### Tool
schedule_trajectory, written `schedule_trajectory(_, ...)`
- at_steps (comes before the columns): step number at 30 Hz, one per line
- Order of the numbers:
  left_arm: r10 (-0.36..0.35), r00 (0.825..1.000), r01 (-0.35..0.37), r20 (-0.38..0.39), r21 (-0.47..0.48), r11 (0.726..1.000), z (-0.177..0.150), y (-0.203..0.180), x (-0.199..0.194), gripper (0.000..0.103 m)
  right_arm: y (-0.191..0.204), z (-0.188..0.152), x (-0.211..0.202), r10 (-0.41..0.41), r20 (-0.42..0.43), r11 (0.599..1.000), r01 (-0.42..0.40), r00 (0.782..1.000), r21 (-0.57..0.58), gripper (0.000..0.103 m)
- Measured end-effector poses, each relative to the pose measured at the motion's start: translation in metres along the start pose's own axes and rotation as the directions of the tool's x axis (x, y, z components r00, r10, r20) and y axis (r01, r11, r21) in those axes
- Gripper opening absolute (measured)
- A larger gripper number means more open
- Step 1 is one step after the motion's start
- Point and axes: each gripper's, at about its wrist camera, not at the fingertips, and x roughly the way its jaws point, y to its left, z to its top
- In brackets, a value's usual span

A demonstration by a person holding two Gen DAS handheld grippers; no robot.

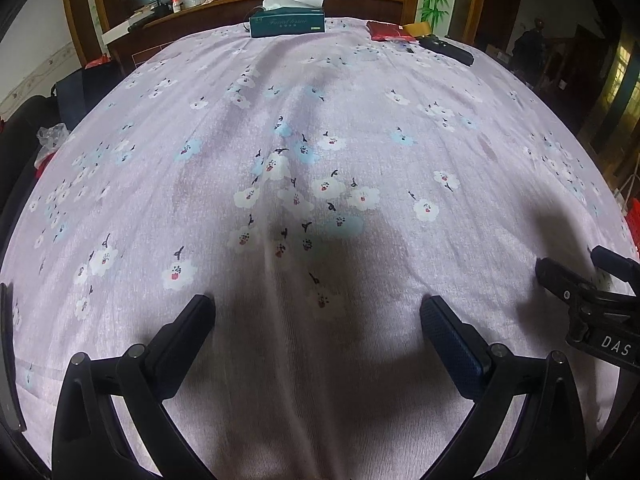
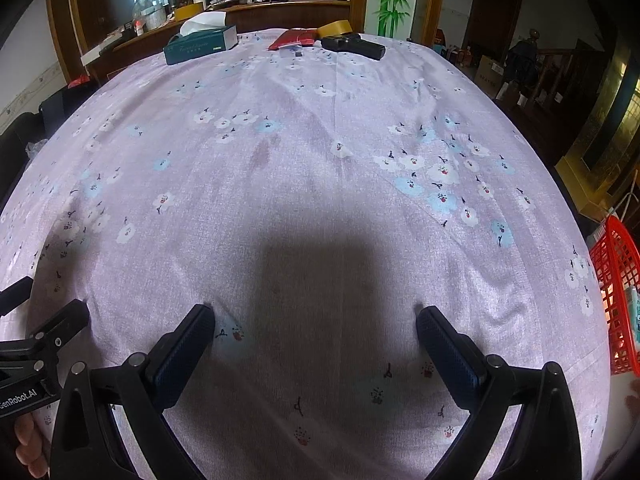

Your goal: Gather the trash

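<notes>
Both grippers hover low over the near edge of a table covered by a lilac floral tablecloth (image 1: 360, 120). Left gripper (image 1: 318, 312): jaws wide apart, nothing between them, only cloth and shadow. Right gripper (image 2: 316, 318): jaws wide apart too, nothing held. The right gripper's side shows at the right edge of the left wrist view, the left gripper's at the left edge of the right wrist view, so they sit side by side, apart.

No loose trash visible on the near or middle cloth. All items sit at the far edge of the table: green tissue box (image 1: 287, 22) with a white tissue sticking up, toward the far left; red packet (image 2: 291, 39) beside it; yellow tape roll (image 2: 335, 28) near the far right corner; black device (image 2: 353, 46) touching the roll's front. Red plastic basket (image 2: 616, 300) stands off the table's right edge; contents unclear.
</notes>
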Motion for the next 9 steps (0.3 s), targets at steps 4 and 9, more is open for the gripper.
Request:
schedule_trajectory(4,-0.002,1.0,0.002,0.0,0.001,1.0,-0.0002,-0.0001,-0.0001,0.103,0.0002,0.0,0.0001,0.0,0.0,1.0,0.0,1.0,0.0,0.103)
schedule_trajectory(9,-0.008,1.0,0.008,0.0,0.012,1.0,0.0003,-0.0003,-0.0002,0.103,0.0003,-0.0001,-0.0001,0.0,0.0,1.0,0.0,1.0,0.0,0.103)
